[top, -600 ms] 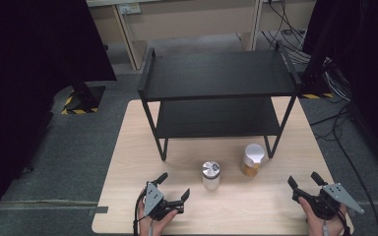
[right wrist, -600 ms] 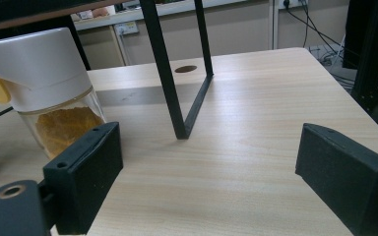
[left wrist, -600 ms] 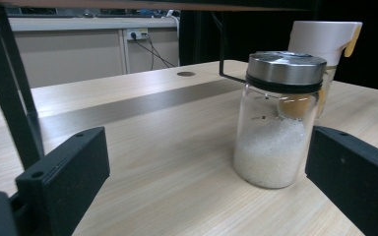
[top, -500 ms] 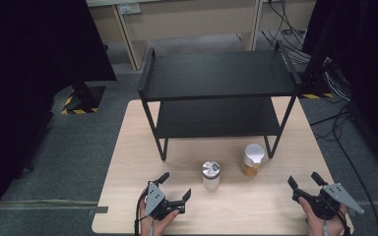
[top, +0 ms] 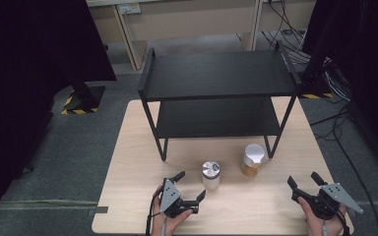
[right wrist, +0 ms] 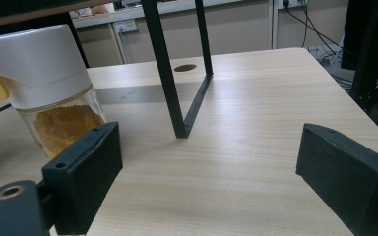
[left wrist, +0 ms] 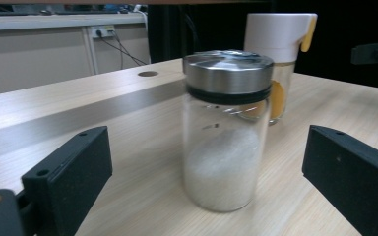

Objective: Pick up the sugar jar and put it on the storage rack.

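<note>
From above, the steel-lidded jar (top: 210, 175) and the white-capped spice jar (top: 252, 160) stand upright on the surface (top: 133, 147) just before the black two-tier shelf (top: 219, 93). The left hand-held gripper (left wrist: 211, 184) frames the steel-lidded jar between spread jaws, apparently lined up to grasp. The right hand-held gripper (right wrist: 204, 182) gapes empty, the spice jar at its far left.

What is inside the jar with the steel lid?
The steel-lidded jar holds a white granular powder filling roughly its lower half; the upper part looks empty. The metal lid hides whatever sits directly beneath it.

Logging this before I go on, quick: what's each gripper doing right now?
Left gripper: open, holding nothing, facing the metal-lidded jar.
Right gripper: open, holding nothing.
</note>
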`<action>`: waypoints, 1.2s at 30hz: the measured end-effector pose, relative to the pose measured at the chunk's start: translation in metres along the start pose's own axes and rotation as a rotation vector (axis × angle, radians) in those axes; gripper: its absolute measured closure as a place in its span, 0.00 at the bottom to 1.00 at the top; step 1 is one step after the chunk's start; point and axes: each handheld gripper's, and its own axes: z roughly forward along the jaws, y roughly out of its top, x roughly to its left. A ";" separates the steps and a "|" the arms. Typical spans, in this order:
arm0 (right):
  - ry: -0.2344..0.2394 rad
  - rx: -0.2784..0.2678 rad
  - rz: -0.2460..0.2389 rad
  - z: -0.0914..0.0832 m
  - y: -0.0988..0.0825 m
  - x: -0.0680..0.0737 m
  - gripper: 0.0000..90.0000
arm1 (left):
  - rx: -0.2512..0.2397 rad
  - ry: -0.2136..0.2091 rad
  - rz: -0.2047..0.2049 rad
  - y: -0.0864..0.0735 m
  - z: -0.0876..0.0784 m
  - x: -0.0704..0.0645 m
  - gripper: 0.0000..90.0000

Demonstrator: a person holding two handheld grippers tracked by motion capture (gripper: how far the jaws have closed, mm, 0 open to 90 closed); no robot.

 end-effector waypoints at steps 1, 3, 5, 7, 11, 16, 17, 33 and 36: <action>0.000 0.000 -0.001 0.000 0.000 0.000 0.11 | 0.000 0.000 0.000 0.000 0.000 0.000 0.05; 0.000 0.002 -0.005 0.000 0.000 0.001 0.11 | 0.007 -0.011 0.008 0.002 0.007 -0.002 0.06; 0.000 0.002 -0.007 0.000 0.000 0.001 0.11 | 0.014 -0.017 0.015 0.004 0.014 -0.004 0.06; 0.000 0.001 -0.007 0.000 0.000 0.001 0.11 | 0.024 -0.018 0.019 0.008 0.023 -0.006 0.07; 0.001 -0.001 -0.006 0.000 0.000 0.001 0.11 | 0.030 -0.013 0.012 0.009 0.029 -0.006 0.08; 0.002 0.003 -0.008 0.000 0.000 0.001 0.11 | 0.042 -0.008 0.004 0.012 0.034 -0.005 0.10; 0.002 0.003 -0.008 0.000 0.000 0.001 0.11 | 0.046 -0.007 0.007 0.013 0.036 -0.004 0.11; 0.006 0.008 -0.010 0.001 0.001 0.000 0.11 | 0.111 -0.019 0.028 0.026 0.054 -0.002 0.22; 0.007 0.009 -0.010 0.001 0.001 0.000 0.11 | 0.120 -0.018 0.044 0.027 0.057 -0.004 0.24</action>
